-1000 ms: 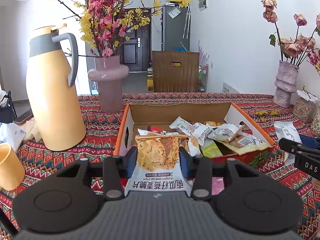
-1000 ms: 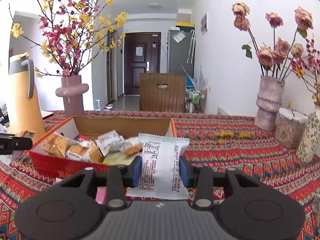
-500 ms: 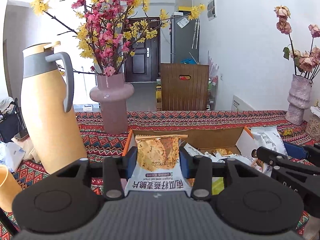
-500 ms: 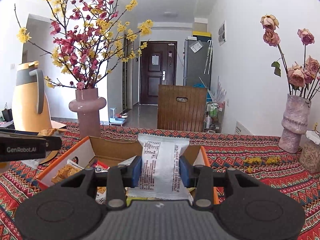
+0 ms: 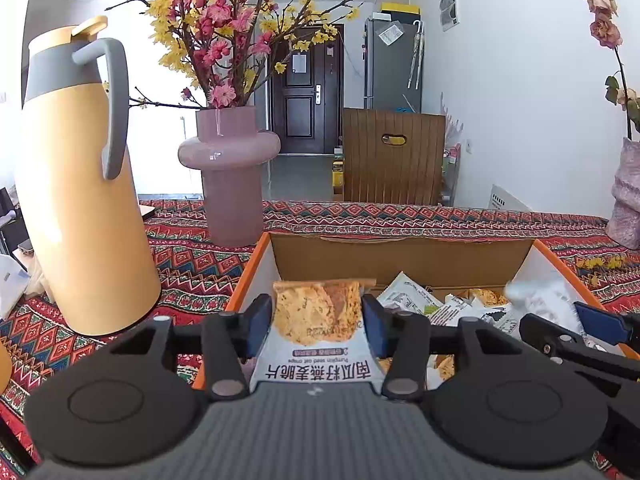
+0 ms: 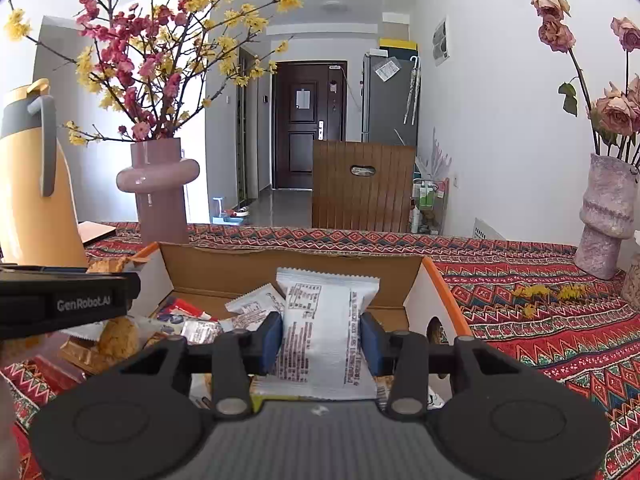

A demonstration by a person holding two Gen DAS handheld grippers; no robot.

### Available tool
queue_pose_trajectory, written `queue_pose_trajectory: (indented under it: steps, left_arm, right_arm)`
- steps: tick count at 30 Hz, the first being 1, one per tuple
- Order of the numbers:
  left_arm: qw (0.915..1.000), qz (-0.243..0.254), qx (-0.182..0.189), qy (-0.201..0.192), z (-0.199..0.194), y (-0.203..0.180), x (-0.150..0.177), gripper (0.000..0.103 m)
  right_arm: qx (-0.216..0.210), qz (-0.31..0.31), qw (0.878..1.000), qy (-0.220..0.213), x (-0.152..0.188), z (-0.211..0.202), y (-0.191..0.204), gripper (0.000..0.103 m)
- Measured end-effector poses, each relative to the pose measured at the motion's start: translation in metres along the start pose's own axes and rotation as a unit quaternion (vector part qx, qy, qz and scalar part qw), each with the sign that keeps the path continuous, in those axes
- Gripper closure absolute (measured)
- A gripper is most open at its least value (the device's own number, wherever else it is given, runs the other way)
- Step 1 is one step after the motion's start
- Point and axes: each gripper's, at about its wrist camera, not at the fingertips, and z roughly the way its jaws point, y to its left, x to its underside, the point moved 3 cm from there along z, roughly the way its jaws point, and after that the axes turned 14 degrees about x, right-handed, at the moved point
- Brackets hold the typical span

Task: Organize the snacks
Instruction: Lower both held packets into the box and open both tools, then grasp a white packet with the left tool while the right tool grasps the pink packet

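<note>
An open cardboard box (image 5: 400, 252) with orange edges lies on the patterned tablecloth and holds several snack packets (image 5: 416, 304). My left gripper (image 5: 317, 322) hangs over the box's near left corner. Its jaws are opening, and the pads still touch the sides of an upright pumpkin-seed oat crisp packet (image 5: 320, 344). My right gripper (image 6: 321, 340) is over the right half of the box (image 6: 280, 272). Its jaws are opening slightly, with the pads still on a white wrapped snack (image 6: 320, 308). One finger of the left gripper (image 6: 80, 300) crosses the right wrist view's left side.
A tall yellow jug (image 5: 80, 200) and a pink vase of blossom branches (image 5: 232, 184) stand left of the box. A grey vase of dried roses (image 6: 608, 216) stands at the far right. A wooden chair back (image 5: 394, 160) rises behind the table's far edge.
Both grippers have moved forward with their packets and now hang over the box, which sits closer and lower in both views. The left jaws stand slightly wider.
</note>
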Motion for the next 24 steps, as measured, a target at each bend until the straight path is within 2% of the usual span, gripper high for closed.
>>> queue_pose_trajectory:
  steps: [1,2,3,4,6,10,16,20,24]
  left_arm:
    - [1.0000,-0.004,0.002,-0.005,-0.002,0.001,-0.001,0.034]
    - [0.9999,-0.007,-0.004,-0.015,-0.007,0.002,-0.003,0.018]
    - [0.9996,-0.007,-0.011,-0.025,-0.013,0.003,-0.004,0.007]
    - [0.9994,-0.007,-0.014,-0.031,-0.019,0.003,-0.006,0.004]
    - [0.9992,-0.014,-0.009,-0.037,-0.032,0.004,-0.011,0.000]
    - [0.9995,-0.012,0.001,-0.028,-0.056,0.005,-0.011,0.000]
    - [0.9990,-0.022,-0.010,0.037,-0.066,0.015,0.011,0.000]
    - [0.9960,-0.040,-0.012,0.079,-0.065,0.027,0.034,0.000]
    - [0.9934,-0.043,-0.014,0.106,-0.063,0.031,0.050,0.000]
  right_arm:
    - [0.000,0.001,1.000,0.003,0.001,0.001,-0.001,0.053]
    - [0.001,0.003,1.000,0.005,0.001,0.001,-0.002,0.046]
    - [0.005,0.008,1.000,0.004,0.000,-0.001,-0.004,0.027]
    - [0.009,0.012,1.000,0.001,-0.001,-0.004,-0.007,0.013]
    - [0.012,0.022,1.000,-0.009,-0.004,-0.015,-0.013,0.006]
    - [-0.017,0.030,0.999,0.008,-0.002,-0.043,-0.022,0.004]
    - [-0.051,-0.015,0.997,0.050,0.026,-0.074,-0.009,0.003]
    - [-0.052,-0.054,0.993,0.091,0.048,-0.068,0.012,0.004]
    - [-0.048,-0.064,0.988,0.134,0.062,-0.052,0.030,0.005]
